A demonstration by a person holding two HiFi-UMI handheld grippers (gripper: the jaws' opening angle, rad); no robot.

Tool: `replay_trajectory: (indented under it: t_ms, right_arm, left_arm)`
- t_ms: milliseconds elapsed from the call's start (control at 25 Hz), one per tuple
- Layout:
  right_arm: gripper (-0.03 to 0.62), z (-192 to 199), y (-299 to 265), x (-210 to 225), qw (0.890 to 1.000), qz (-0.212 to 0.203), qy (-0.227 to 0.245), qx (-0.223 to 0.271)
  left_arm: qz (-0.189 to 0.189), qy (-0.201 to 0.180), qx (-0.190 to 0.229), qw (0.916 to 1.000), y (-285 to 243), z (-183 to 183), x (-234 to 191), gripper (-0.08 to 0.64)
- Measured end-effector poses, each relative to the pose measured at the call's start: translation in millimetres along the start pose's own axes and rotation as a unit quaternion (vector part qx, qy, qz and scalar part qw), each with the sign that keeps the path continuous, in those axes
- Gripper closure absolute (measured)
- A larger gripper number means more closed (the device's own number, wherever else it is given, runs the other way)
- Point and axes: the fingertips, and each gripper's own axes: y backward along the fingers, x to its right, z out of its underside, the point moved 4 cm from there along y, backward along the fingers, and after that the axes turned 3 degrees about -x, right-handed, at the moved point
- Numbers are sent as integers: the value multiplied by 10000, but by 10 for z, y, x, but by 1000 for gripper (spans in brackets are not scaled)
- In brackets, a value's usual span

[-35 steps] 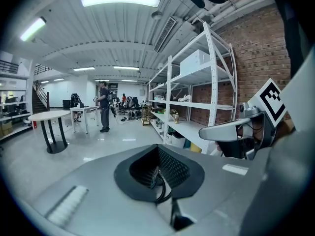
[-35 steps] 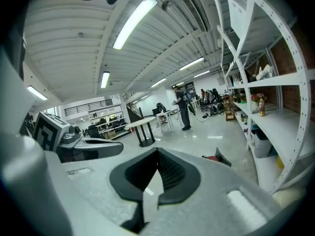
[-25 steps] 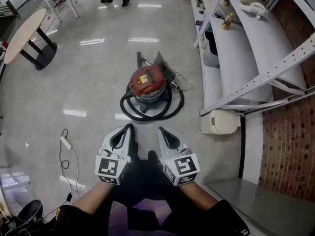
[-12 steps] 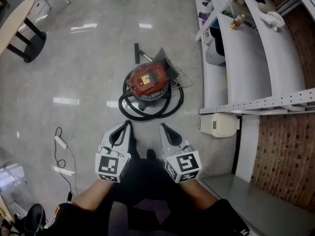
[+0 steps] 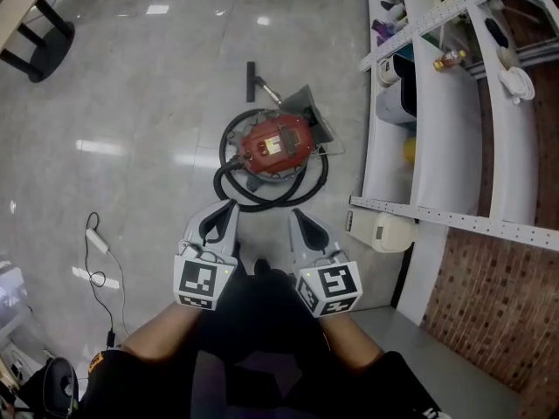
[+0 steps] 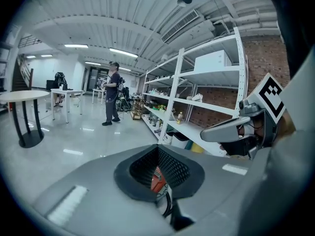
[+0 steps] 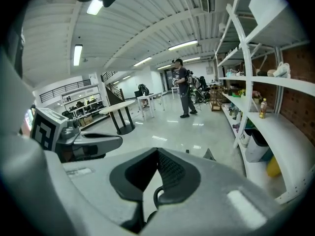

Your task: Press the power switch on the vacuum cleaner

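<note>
A red vacuum cleaner (image 5: 274,144) stands on the glossy floor with its black hose (image 5: 266,201) coiled round it. Its top carries a pale label; I cannot make out the switch. My left gripper (image 5: 229,208) and right gripper (image 5: 298,215) are held side by side just short of the hose, both above the floor and apart from the machine. Both are shut with nothing in them. In the left gripper view a sliver of the red vacuum cleaner (image 6: 157,181) shows through the left gripper (image 6: 158,148). The right gripper view looks over the right gripper (image 7: 157,151) at the floor.
White shelving (image 5: 428,147) with bottles and bins runs along the right, and a white box (image 5: 384,228) sits at its foot. The vacuum's floor nozzle (image 5: 252,78) lies behind the machine. A cable with an adapter (image 5: 96,243) trails at left. A person (image 6: 112,95) stands far off.
The view has advanced toward the vacuum cleaner, which now lies nearer the grippers and more directly below. Both grippers keep their side-by-side pose, still shut.
</note>
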Motion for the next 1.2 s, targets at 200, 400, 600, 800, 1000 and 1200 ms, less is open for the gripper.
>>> replay_trajectory:
  t_ms: [200, 400, 600, 800, 1000, 1200]
  right_arm:
    - [600, -127, -302, -3, 9999, 1, 14, -120]
    - [600, -180, -568, 78, 9994, -70, 109, -326]
    - [600, -94, -839, 242, 9978, -278, 196, -576]
    - [600, 137, -1230, 501, 9932, -605, 318, -942]
    - [600, 408, -1761, 835, 9892, -646, 478, -1223]
    - [600, 861, -2258, 1099, 9828, -604, 715, -1594]
  left_arm:
    - [-185, 22, -39, 9998, -61, -41, -385, 545]
    - [-391, 174, -155, 9990, -159, 8, -579, 545]
    - [-531, 253, -235, 9980, -360, 90, -556, 545]
    - [-1041, 506, -587, 9915, -630, 432, -613, 545]
    - [-1401, 869, -793, 9831, -949, 869, -705, 545]
    - [-1391, 889, -953, 9817, -1386, 1277, -709, 545]
